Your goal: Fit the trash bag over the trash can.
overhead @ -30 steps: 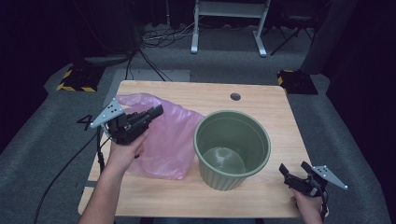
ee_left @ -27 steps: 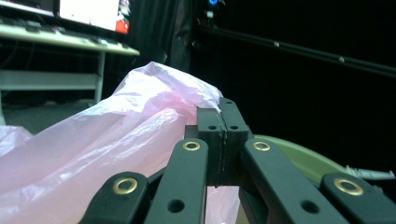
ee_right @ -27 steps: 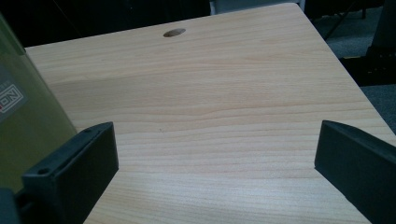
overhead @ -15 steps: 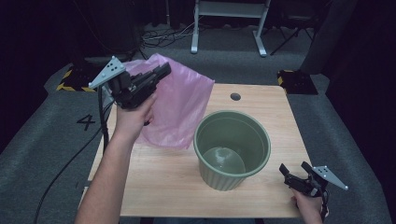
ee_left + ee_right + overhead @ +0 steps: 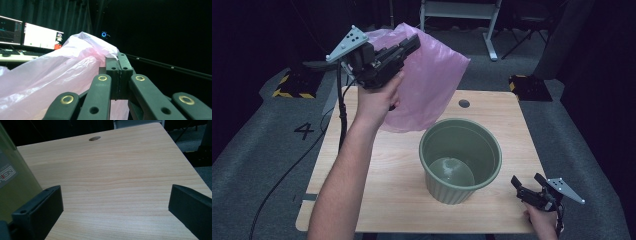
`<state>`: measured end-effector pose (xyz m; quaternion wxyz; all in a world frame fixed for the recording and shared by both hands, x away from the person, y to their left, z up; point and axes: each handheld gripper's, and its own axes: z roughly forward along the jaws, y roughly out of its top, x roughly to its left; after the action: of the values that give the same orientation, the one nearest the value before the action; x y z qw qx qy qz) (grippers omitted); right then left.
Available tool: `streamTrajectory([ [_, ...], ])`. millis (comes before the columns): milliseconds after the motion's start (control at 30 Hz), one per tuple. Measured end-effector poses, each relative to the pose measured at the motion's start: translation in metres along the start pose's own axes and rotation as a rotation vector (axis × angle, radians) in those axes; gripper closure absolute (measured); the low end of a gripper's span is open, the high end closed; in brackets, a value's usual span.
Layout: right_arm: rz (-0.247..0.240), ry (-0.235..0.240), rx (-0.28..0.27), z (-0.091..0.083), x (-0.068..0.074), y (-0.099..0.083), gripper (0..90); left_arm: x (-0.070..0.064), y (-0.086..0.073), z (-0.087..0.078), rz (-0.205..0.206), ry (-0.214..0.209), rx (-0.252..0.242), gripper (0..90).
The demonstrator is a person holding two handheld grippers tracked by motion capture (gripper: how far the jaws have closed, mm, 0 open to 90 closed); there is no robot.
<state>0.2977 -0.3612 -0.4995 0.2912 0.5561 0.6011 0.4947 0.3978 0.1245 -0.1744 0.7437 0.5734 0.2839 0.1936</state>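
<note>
A pink plastic bag (image 5: 427,85) hangs in the air above the table's far left, gripped at its top edge by my left gripper (image 5: 412,44), which is shut on it. Seen from the left gripper view, the bag (image 5: 57,75) bunches against the closed jaws of the left gripper (image 5: 118,58). A green bin (image 5: 460,159) stands upright and empty on the wooden table (image 5: 377,185), right of centre; the bag's lower edge hangs just behind its far-left rim. My right gripper (image 5: 527,183) rests open at the near right corner, beside the bin (image 5: 15,180).
A round cable hole (image 5: 464,103) sits in the table's far edge. A black cable (image 5: 343,115) trails from the left gripper down over the left side. Monitors (image 5: 37,37) glow behind the bag. Bare wood (image 5: 117,185) lies before the right gripper (image 5: 115,205).
My left gripper has lifted the pink bag off the table, up and toward the right, so it now hangs free. The right gripper has stayed put.
</note>
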Motion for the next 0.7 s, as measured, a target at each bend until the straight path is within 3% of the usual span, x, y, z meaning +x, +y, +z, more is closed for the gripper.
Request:
streamTrajectory([
  [133, -0.005, -0.006, 0.001, 0.000, 0.001, 0.000, 0.0, -0.011, -0.001, 0.007, 0.001, -0.044, -0.018, 89.7],
  [300, -0.004, -0.005, 0.001, 0.000, 0.002, 0.000, 0.0, -0.029, 0.004, 0.021, 0.020, -0.073, 0.005, 89.7],
  [533, -0.006, 0.003, 0.003, 0.000, 0.001, 0.000, 0.0, -0.046, 0.000, 0.034, 0.008, -0.112, 0.029, 89.7],
  [667, -0.005, 0.001, -0.001, -0.001, 0.001, 0.000, 0.0, -0.060, 0.004, 0.041, 0.022, -0.146, 0.024, 89.7],
  [700, -0.004, 0.002, -0.003, -0.001, 0.001, 0.000, 0.0, -0.067, 0.002, 0.045, 0.040, -0.160, 0.042, 89.7],
])
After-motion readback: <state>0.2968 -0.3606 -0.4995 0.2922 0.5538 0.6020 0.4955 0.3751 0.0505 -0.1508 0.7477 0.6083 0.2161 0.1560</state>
